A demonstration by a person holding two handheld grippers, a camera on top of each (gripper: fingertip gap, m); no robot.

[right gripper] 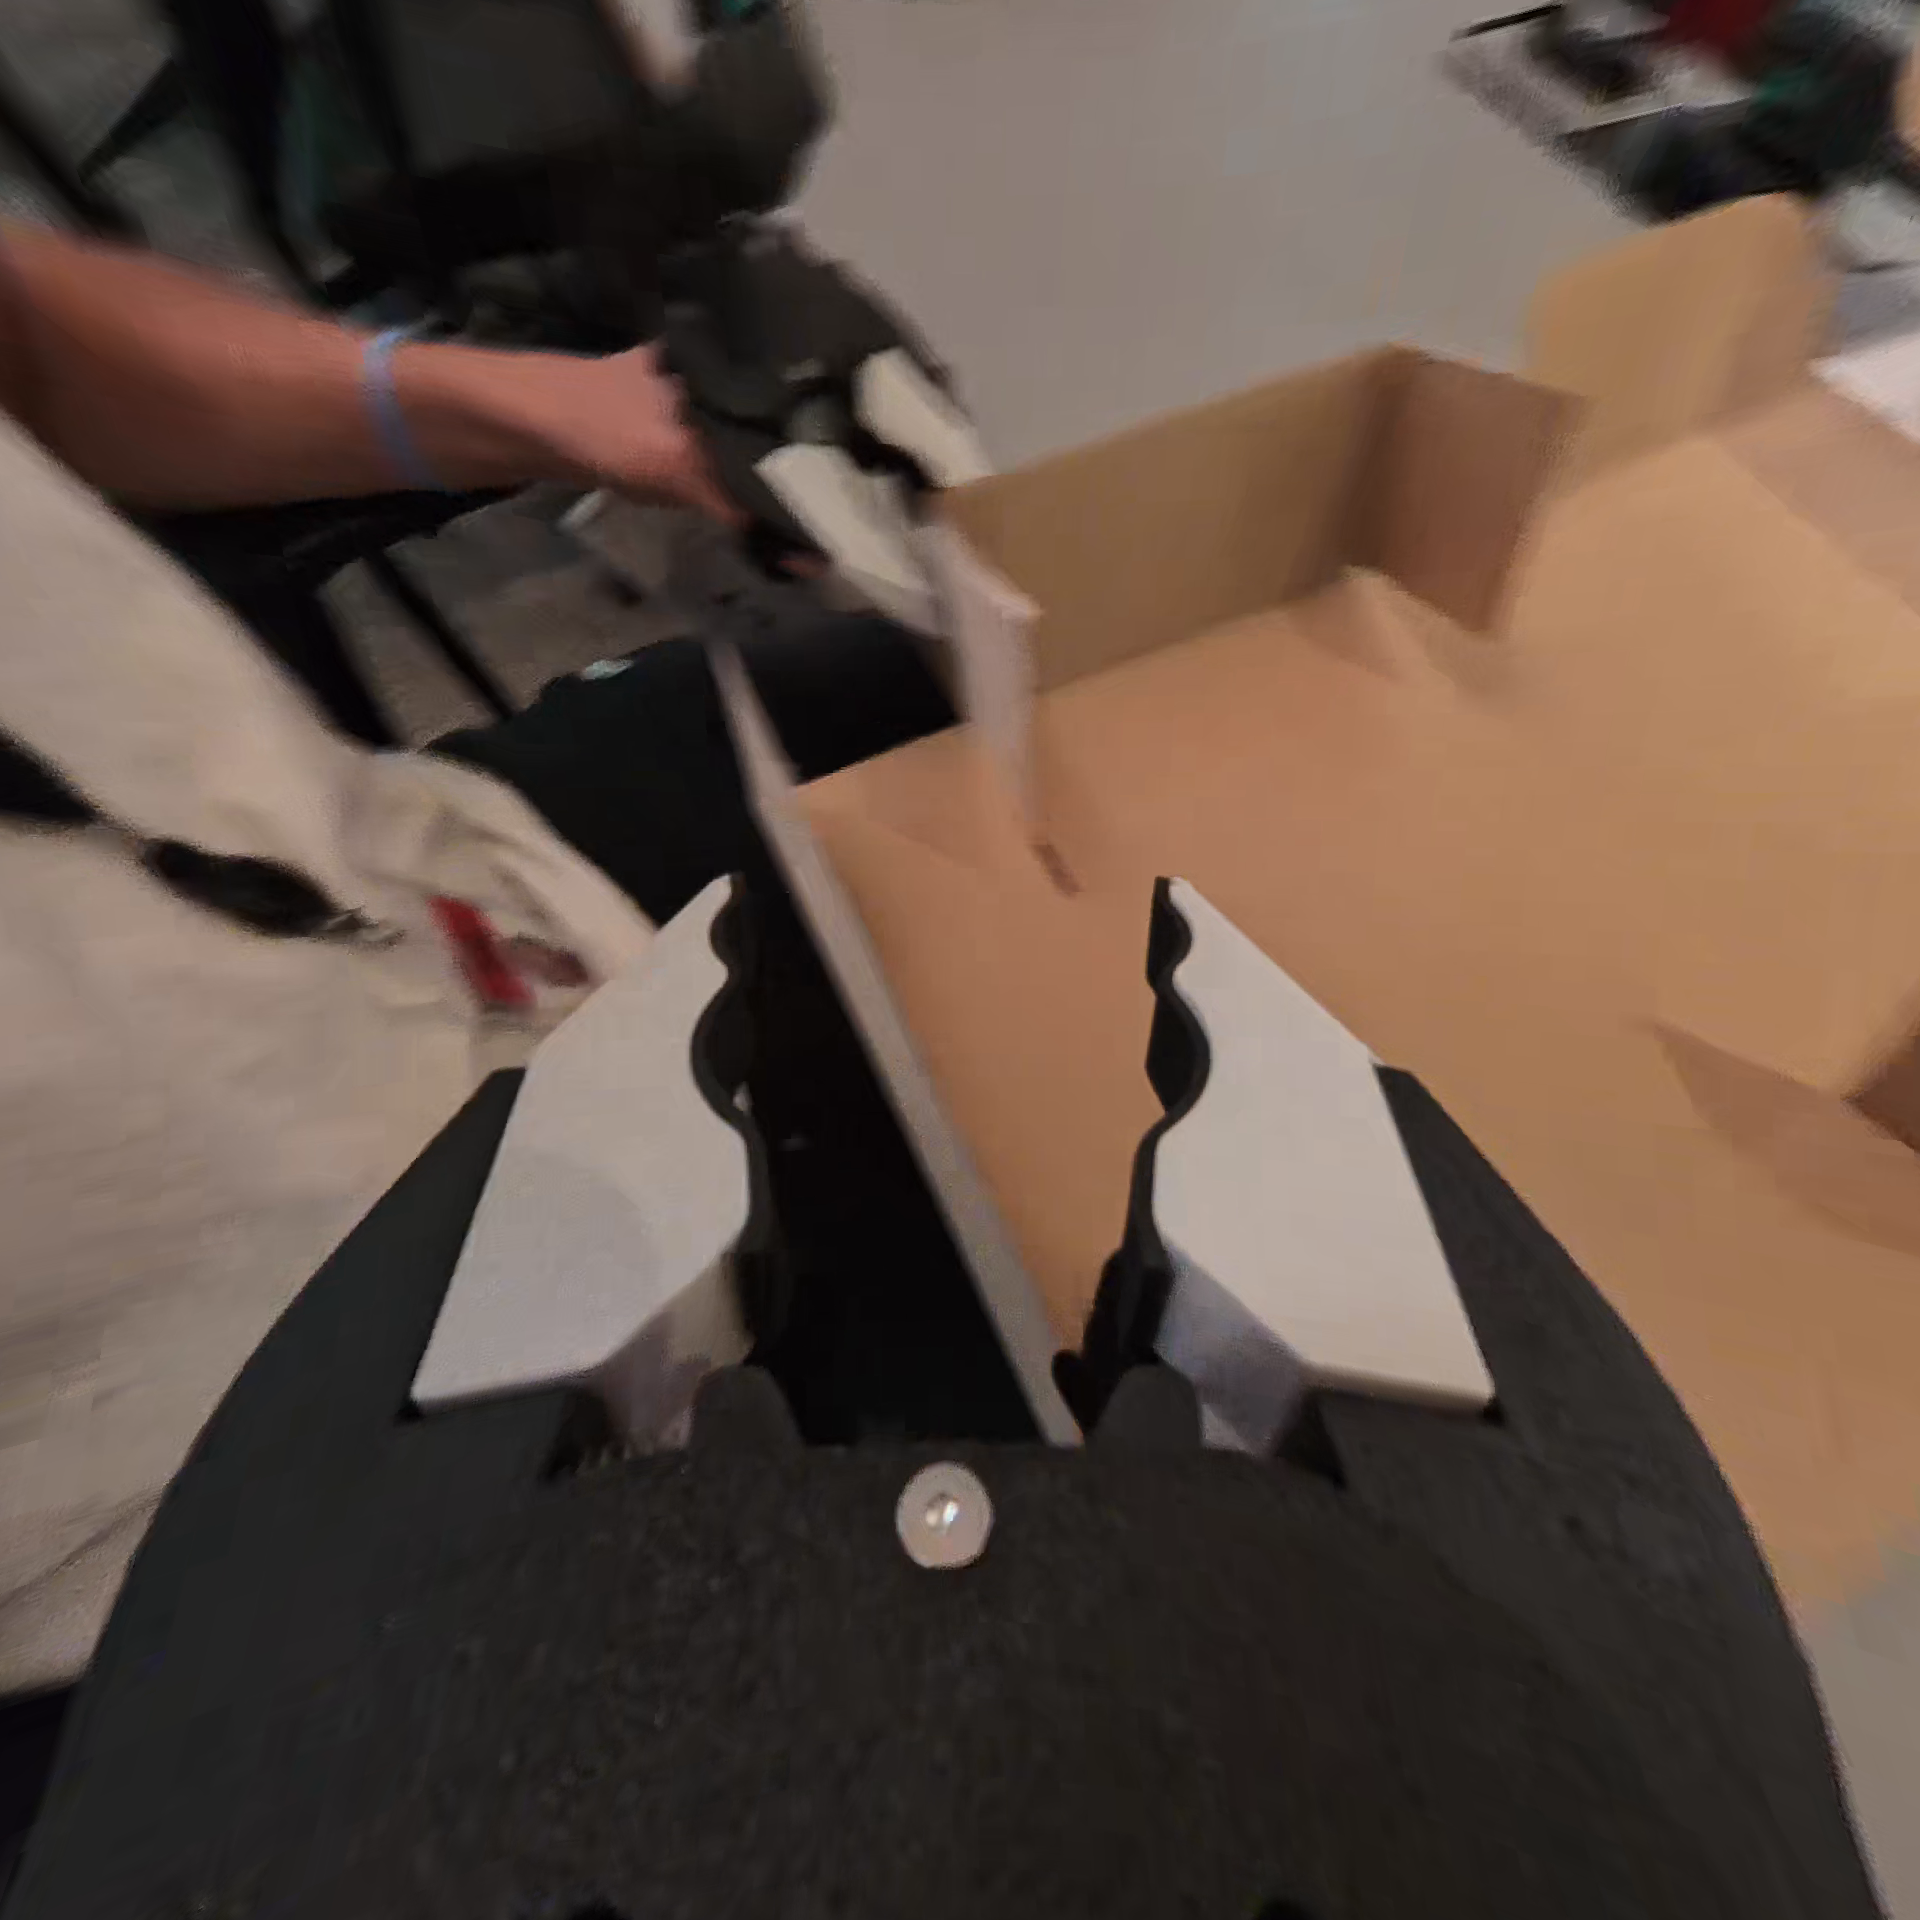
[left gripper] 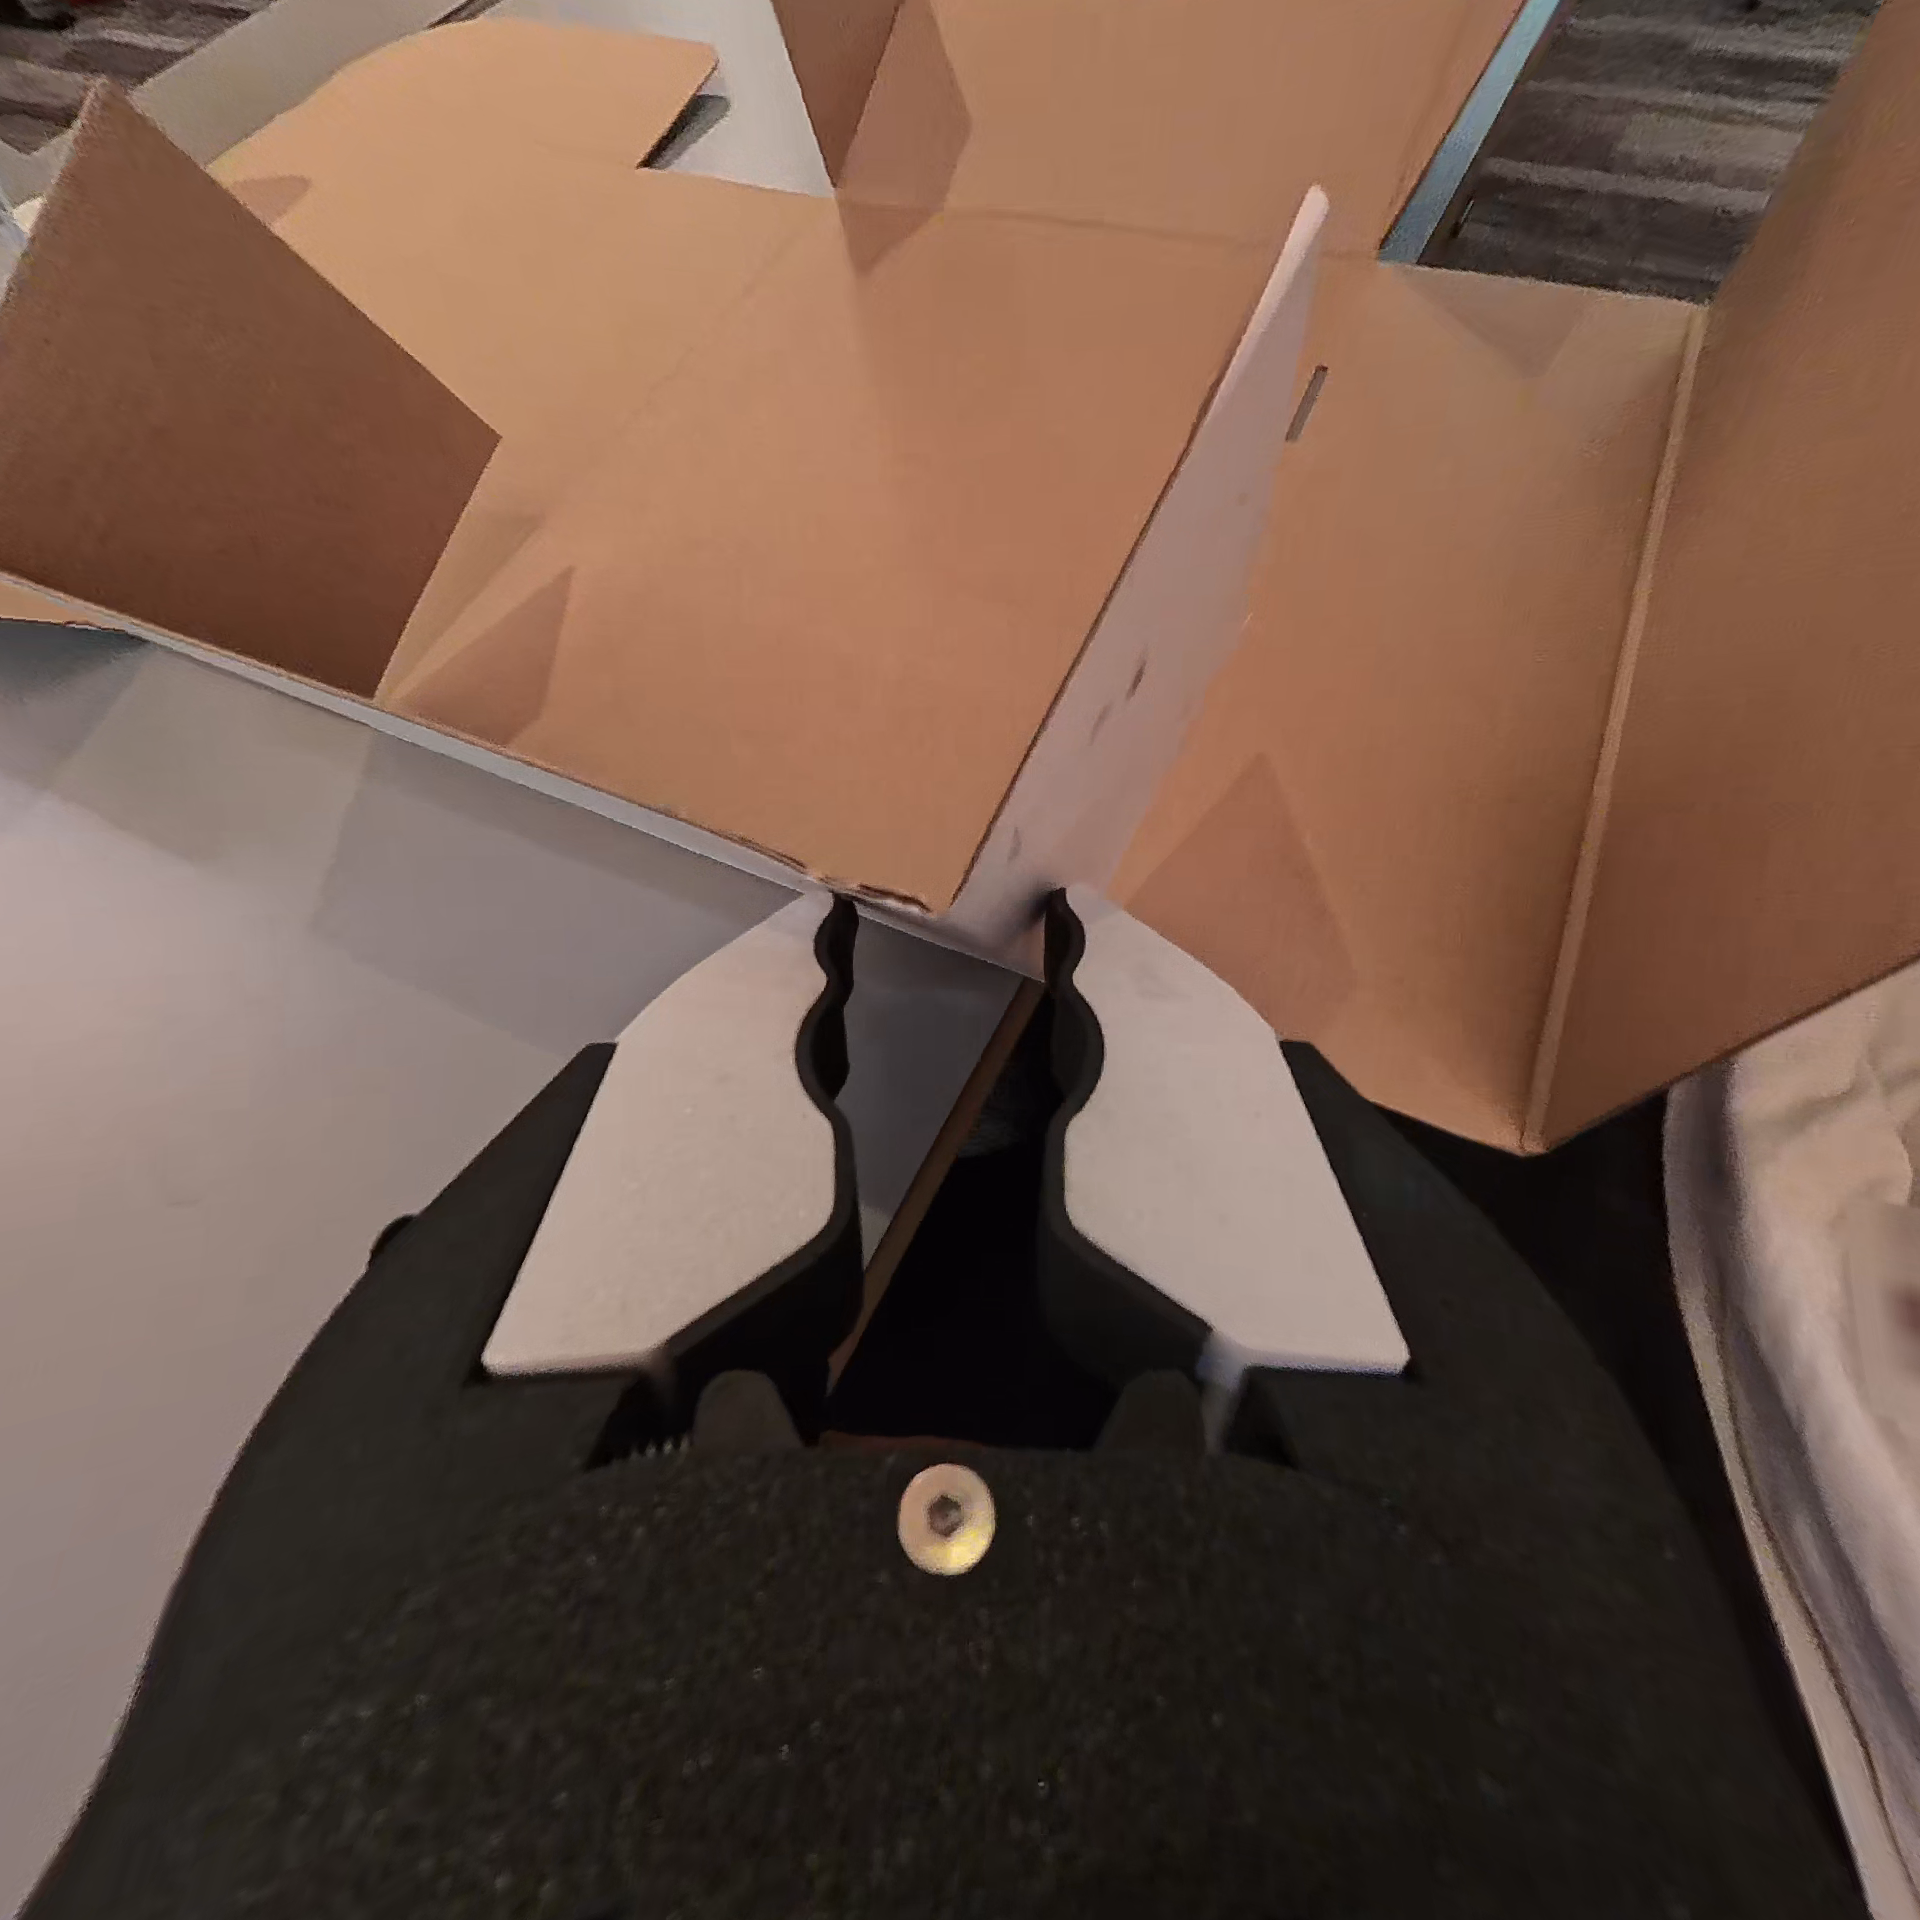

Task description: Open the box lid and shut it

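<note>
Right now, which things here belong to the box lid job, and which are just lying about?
Job:
- cardboard box, open
- its lid flap
- left tongs at the flap's corner
- right tongs astride the front wall edge

Lying about:
- white cloth
- dark clutter, blurred

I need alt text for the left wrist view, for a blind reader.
The left gripper has a white flap of an open cardboard box between its slightly parted fingertips. The brown interior looks empty, and the box rests on a pale table.
</note>
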